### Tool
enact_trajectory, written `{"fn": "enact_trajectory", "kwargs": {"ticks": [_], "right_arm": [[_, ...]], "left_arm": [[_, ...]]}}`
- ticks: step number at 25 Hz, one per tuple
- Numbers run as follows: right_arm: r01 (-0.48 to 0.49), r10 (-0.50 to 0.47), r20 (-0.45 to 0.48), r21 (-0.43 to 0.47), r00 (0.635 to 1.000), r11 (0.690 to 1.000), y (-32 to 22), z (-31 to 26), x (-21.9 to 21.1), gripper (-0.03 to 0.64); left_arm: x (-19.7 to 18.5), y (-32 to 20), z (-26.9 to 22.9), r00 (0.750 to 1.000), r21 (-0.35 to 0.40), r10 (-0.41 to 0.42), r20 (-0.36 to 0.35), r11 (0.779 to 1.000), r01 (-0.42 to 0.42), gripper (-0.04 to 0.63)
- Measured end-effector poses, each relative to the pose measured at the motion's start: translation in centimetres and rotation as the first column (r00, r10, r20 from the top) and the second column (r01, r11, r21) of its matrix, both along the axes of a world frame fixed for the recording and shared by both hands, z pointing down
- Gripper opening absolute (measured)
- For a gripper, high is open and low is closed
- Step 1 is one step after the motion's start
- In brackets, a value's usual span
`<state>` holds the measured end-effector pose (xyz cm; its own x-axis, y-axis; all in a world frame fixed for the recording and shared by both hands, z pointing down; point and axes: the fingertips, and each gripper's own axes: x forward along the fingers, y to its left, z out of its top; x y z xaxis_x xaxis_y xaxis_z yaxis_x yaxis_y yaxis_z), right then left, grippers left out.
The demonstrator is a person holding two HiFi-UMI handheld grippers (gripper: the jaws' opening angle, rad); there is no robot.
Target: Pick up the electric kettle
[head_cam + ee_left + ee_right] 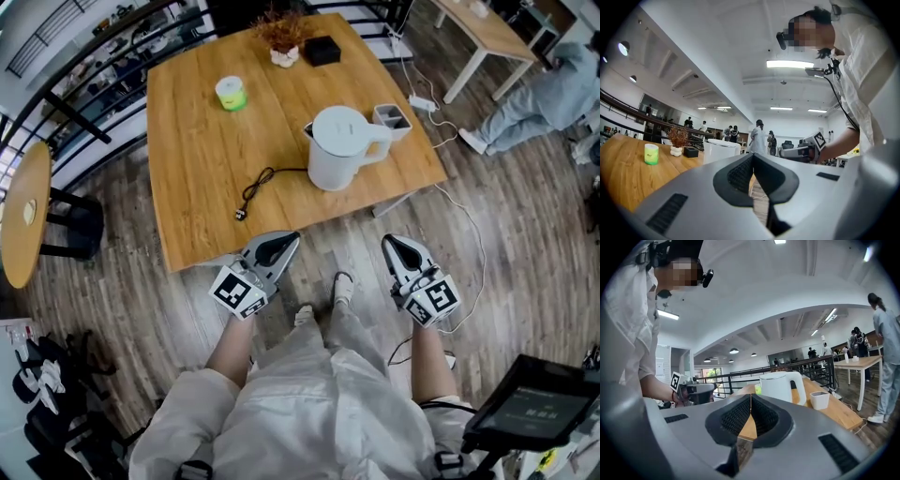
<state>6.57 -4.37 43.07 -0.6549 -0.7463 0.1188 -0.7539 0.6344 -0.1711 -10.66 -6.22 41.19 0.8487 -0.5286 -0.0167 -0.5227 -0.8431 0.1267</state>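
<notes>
Head view shows the electric kettle (pixel 342 148) standing on the wooden table (pixel 197 187), ahead of both grippers and closer to the right gripper (pixel 391 244) than to the left gripper (pixel 289 238). Its lid is on and its handle points to the right gripper's side. Both grippers have their jaws pressed together with nothing between them, and both are short of the table edge, well apart from the kettle. The reach is probably best made with the right gripper: spread its jaws first, come in level at the handle, close on the upright bar, then lift straight up. A black cord (pixel 267 178) trails from the kettle's foot toward the left gripper, its plug loose on the table, so a slow lift should keep it from dragging. A square white cup (pixel 392 119) sits just beyond the handle; its inside looks dark and I cannot tell what it holds. Farther off, ahead of the left gripper, stands a green cup (pixel 231 93), contents unclear. A small pot (pixel 284 56) beyond it holds a dried brown plant.
</notes>
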Motion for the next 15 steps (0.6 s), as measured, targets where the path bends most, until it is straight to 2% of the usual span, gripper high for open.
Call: {"fn": "enact_trajectory", "kwargs": {"ticks": [15], "right_arm": [[0.058,-0.058,-0.012,-0.05,0.998,0.997,-6.0,3.8,1.9,0.012]], "left_arm": [[3.1,-5.4,3.7,1.0,-0.042,-0.012,0.015,0.999,0.012,0.008]]}}
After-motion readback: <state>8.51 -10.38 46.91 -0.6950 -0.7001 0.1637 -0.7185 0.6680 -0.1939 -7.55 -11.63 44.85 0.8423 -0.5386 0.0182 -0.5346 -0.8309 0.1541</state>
